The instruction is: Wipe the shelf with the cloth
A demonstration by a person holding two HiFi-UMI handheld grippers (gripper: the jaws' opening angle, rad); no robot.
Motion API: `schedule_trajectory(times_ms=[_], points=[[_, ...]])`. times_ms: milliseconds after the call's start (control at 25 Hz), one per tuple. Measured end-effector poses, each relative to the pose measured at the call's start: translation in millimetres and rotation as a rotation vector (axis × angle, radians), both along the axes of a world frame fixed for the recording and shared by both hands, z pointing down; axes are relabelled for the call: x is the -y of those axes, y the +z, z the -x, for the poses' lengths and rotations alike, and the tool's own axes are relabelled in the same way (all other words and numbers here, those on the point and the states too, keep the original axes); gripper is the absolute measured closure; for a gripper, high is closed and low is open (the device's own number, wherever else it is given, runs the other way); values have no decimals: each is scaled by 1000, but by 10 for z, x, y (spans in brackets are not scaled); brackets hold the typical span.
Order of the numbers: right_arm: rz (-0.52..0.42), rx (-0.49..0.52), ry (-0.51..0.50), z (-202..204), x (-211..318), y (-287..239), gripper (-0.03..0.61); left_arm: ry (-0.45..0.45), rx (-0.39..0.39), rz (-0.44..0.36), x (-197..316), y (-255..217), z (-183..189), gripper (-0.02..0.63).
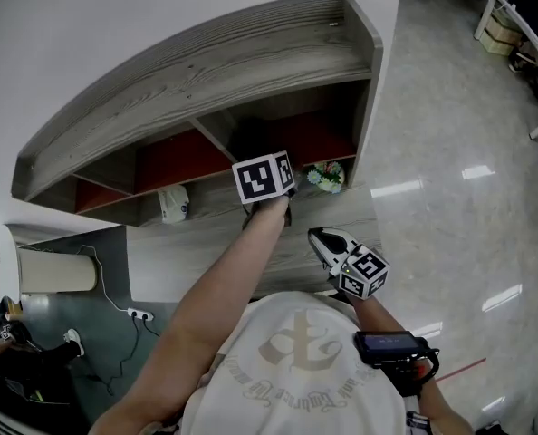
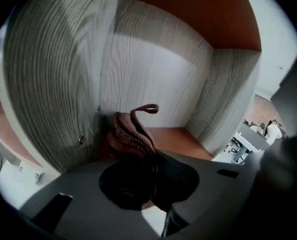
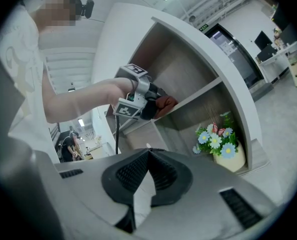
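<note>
**A:** Left tool [image 2: 151, 168] is pinched tight on the cloth [image 2: 132, 132], bunched right ahead of it in the shelf [image 2: 176, 138] corner. Could it snag and pull out?

**B:** Yeah, if dragged along that wall [image 2: 53, 84]. Right tool [image 3: 148, 158] is closed, holding nothing.

A pale cream short-sleeved T-shirt [image 1: 296, 370] is worn, printed with a beige round emblem and a ring of lettering. The left gripper [image 2: 151, 156] and the right gripper [image 3: 147, 154] are each built as a grey moulded plastic shell fitted with black ribbed pads [image 3: 126, 174], and each is topped by a white cube with black square markers [image 1: 264, 178]. A black cable [image 3: 117, 134] is seen under the left one, and a small black screen unit [image 1: 389, 343] with red trim is mounted behind the right one.
</note>
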State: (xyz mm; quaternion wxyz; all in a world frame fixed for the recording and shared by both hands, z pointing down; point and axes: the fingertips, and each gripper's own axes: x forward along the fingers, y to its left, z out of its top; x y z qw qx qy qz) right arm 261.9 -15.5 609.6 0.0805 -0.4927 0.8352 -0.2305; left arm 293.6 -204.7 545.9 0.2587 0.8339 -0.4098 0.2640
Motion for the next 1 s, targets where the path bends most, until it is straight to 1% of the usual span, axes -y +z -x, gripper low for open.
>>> schedule_trajectory(times_ms=[160,320,400,520,760,880,1000], points=[[14,-12,-17,64,-27,28,574,4,-21,7,-107,15,74,548],[5,-28,-32,121,68,12,574,30,-30,-22,-150,2,169,548],[10,-36,-28,130,54,-2,574,61,-49,-39,-231,23,197,548],[16,-55,-23,122,38,-18,574,125,-85,-90,-346,39,265,548],[20,-88,3,89,47,-91,574,232,-124,-145,-560,119,558,549],[13,-101,12,109,57,-141,574,291,-154,-193,-693,109,693,549],[-1,-115,15,144,52,-200,574,327,-185,-224,-810,109,841,549]])
